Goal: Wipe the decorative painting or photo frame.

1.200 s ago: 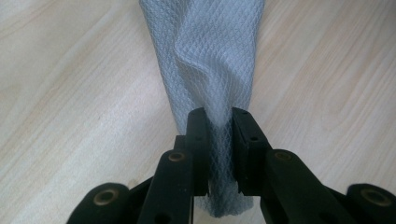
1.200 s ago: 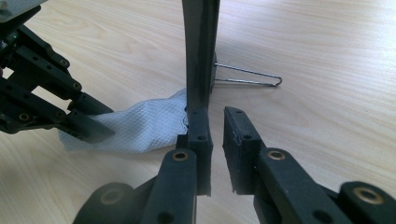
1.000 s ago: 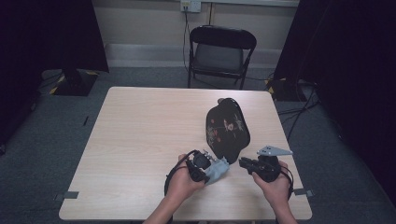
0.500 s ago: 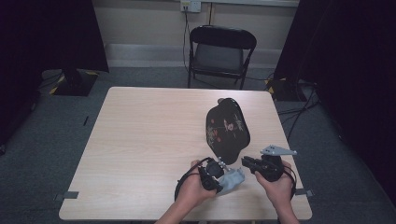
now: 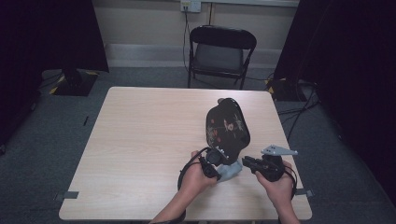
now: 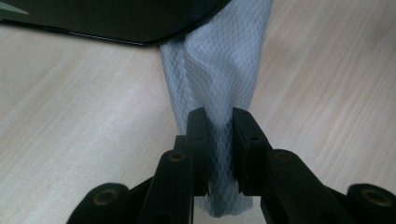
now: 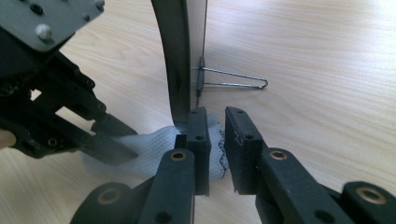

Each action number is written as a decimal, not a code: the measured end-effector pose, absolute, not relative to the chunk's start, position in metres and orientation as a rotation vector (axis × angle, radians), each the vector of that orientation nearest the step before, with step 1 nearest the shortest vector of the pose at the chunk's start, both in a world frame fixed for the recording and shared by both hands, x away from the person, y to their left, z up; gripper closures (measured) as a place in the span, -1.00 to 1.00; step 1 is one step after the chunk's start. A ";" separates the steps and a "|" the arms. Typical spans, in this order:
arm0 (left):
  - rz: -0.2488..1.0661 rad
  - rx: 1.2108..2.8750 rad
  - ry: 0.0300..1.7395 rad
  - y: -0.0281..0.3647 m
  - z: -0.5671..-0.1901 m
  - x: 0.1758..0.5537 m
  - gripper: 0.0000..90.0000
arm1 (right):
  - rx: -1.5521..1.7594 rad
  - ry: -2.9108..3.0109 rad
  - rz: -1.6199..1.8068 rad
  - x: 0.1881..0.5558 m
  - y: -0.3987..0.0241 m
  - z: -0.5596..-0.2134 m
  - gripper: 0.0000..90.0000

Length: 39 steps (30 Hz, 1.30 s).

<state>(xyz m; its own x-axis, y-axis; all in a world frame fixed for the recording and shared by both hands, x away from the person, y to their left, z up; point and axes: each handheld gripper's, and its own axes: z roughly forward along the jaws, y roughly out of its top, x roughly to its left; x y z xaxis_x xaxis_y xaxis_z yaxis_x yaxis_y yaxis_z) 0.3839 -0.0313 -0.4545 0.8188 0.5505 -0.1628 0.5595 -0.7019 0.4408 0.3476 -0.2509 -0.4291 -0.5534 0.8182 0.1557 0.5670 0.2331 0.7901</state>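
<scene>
The black mirror [image 5: 228, 128] stood propped at the lower right of the table [image 5: 140, 140] in the high view, its bottom edge beside a bunched white mesh sleeve [image 5: 229, 171]. The left gripper [image 6: 216, 122] was clamped on that mesh sleeve [image 6: 215, 84], jaws nearly together with the netting pinched flat between them. The right gripper [image 7: 215, 122] held its 2 jaws narrowly apart at the mirror's lower edge [image 7: 182, 60]; whether they pinched the mesh [image 7: 159, 144] there could not be told.

To do this step well, the left pull probably needed to run along the tabletop, away from the mirror, while the right steadied the frame so it did not tip on its wire stand [image 7: 233, 78].

The mirror's long axis ran from lower left to upper right of the high view, its patterned face tilted upward and leftward.
</scene>
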 end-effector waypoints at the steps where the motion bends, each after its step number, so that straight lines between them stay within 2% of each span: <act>1: -0.025 2.521 0.819 -0.031 -0.454 0.384 0.74 | 1.293 2.218 1.228 0.348 -0.251 -0.429 0.79; 21: 0.055 2.511 0.711 -0.035 -0.399 0.369 0.74 | 1.328 2.179 1.204 0.349 -0.263 -0.430 0.70; 39: 0.129 2.488 0.688 -0.034 -0.351 0.371 0.74 | 1.358 2.135 1.184 0.345 -0.276 -0.430 0.66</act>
<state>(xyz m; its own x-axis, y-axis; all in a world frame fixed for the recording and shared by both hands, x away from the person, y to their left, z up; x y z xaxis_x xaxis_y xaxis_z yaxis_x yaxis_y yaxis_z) 0.3708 -0.0341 -0.3510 0.8644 0.5001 -0.0518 0.4474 -0.7180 0.5333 0.3448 -0.2764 -0.4303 -0.4814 0.8654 0.1392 0.5765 0.1930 0.7940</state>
